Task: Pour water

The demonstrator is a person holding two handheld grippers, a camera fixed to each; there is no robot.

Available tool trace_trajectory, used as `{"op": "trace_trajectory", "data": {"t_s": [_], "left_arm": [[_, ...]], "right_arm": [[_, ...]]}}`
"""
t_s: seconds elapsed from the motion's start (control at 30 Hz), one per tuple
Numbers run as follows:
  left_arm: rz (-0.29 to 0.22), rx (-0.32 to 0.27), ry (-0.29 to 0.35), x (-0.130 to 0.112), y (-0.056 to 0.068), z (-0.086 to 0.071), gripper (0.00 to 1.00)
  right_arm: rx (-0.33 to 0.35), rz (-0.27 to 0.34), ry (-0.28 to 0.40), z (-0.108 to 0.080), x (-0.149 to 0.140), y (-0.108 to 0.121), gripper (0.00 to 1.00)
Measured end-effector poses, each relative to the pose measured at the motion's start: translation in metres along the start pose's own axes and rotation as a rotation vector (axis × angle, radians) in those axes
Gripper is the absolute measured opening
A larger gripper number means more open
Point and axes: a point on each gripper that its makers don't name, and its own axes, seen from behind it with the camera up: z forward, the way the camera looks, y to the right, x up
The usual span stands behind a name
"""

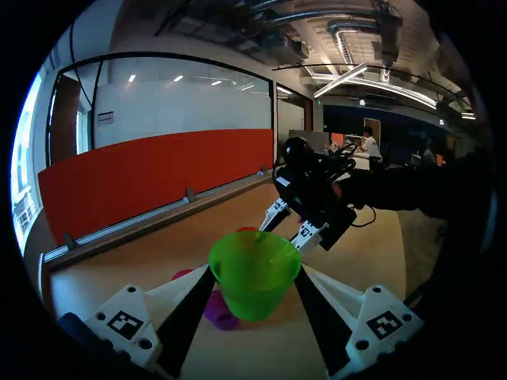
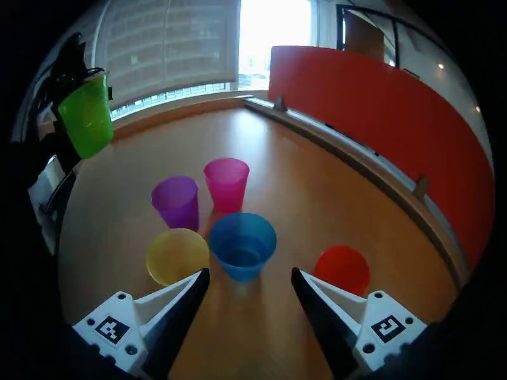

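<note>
- Our left gripper (image 1: pixel 253 270) pinches the green cup (image 1: pixel 255 292) by its sides, up off the table (image 2: pixel 304 183).
- It's probably thin, light, slick plastic, so we'd squeeze gently mid-wall.
- Right gripper (image 2: pixel 248 272) has its fingers spread and empty, with the blue cup (image 2: pixel 243 244) just ahead.
- The purple cup (image 2: pixel 176 201), pink cup (image 2: pixel 226 182), yellow cup (image 2: pixel 177 255) and red cup (image 2: pixel 342 269) crowd close, easy to knock.

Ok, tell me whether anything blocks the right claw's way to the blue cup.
Nothing visible does. The blue cup sits straight ahead of the open right claw. The yellow cup and red cup flank it, near the finger paths. The left claw holds the green cup aloft, off to the side.
</note>
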Motion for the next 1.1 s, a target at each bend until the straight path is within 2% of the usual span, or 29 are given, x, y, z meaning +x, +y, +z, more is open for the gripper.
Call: {"op": "trace_trajectory", "data": {"t_s": [0.47,0.7,1.1], "left_arm": [[-0.007,0.006,-0.003,-0.003,-0.003,-0.005,0.86],[-0.006,0.003,-0.003,0.001,0.002,-0.012,0.86],[-0.007,0.003,-0.005,-0.004,-0.003,-0.004,0.86]], "right_arm": [[0.021,0.003,-0.008,0.020,0.001,-0.005,0.99],[0.029,-0.004,-0.010,0.027,0.003,-0.009,0.99],[0.033,-0.011,-0.010,0.042,0.009,-0.012,0.99]]}}
